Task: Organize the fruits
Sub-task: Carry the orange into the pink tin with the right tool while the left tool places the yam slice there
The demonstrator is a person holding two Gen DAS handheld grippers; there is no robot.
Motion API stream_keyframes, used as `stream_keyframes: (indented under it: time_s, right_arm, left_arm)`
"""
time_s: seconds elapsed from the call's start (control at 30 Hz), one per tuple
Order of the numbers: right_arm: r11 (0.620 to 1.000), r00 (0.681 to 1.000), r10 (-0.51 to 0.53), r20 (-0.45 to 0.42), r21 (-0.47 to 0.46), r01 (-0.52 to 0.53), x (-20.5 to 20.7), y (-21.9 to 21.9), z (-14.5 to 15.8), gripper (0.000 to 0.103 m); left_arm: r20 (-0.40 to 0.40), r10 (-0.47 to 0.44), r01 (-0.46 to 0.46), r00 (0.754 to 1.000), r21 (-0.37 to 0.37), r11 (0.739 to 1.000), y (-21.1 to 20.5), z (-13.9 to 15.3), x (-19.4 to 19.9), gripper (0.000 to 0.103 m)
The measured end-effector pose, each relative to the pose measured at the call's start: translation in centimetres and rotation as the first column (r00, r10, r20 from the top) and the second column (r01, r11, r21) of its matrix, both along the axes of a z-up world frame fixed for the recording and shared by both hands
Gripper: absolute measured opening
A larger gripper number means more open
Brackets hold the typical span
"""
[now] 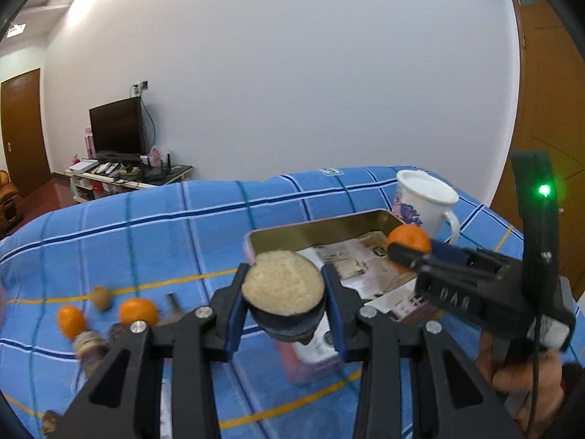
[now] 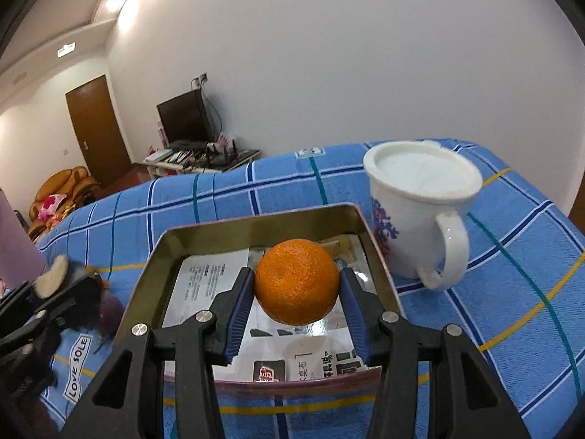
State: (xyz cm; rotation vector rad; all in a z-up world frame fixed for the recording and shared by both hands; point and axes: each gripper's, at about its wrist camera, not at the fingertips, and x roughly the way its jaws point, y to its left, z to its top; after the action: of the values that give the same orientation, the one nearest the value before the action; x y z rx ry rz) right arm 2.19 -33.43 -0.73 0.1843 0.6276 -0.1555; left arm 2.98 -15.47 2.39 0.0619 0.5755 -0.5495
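My left gripper [image 1: 283,296] is shut on a dark halved fruit [image 1: 283,291] with a pale cut face, held above the near left corner of an open metal tin [image 1: 321,225]. My right gripper [image 2: 297,294] is shut on an orange [image 2: 297,281] and holds it over the tin [image 2: 256,225], which has printed paper in its bottom. In the left wrist view the right gripper [image 1: 407,252] and its orange [image 1: 408,237] are over the tin's right end. Two more oranges [image 1: 139,311] [image 1: 70,321] and a small brown fruit [image 1: 101,297] lie on the blue checked cloth [image 1: 146,234] to the left.
A white mug [image 2: 420,219] with a blue pattern stands just right of the tin, also in the left wrist view [image 1: 426,201]. Blurred dark fruits [image 1: 89,347] lie by the left gripper's base. The table's far edge faces a white wall. A TV stand [image 1: 124,175] is far left.
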Motion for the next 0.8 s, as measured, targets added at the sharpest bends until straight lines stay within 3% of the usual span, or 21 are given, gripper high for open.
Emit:
stream_keyframes:
  time_s: [0.33, 0.57, 0.8]
  right_arm:
    - [0.998, 0.997, 0.024, -0.078, 0.054, -0.019, 0.8, -0.7, -1.3, 0.049]
    - [1.0, 0.995, 0.011, -0.103, 0.009, -0.01, 0.9, -0.2, -1.7, 0.049]
    - [1.0, 0.994, -0.007, -0.108, -0.011, 0.006, 1.0, -0.2, -1.7, 0.05]
  left_arm:
    - [-0.059, 0.001, 0.002, 0.998, 0.048, 0.999, -3.7, -2.1, 1.9, 0.04]
    - [-0.107, 0.023, -0.013, 0.994, 0.09, 0.996, -4.6, -3.4, 2.9, 0.04]
    - [-0.101, 0.034, -0.022, 0.994, 0.123, 0.992, -5.5, -3.7, 3.0, 0.04]
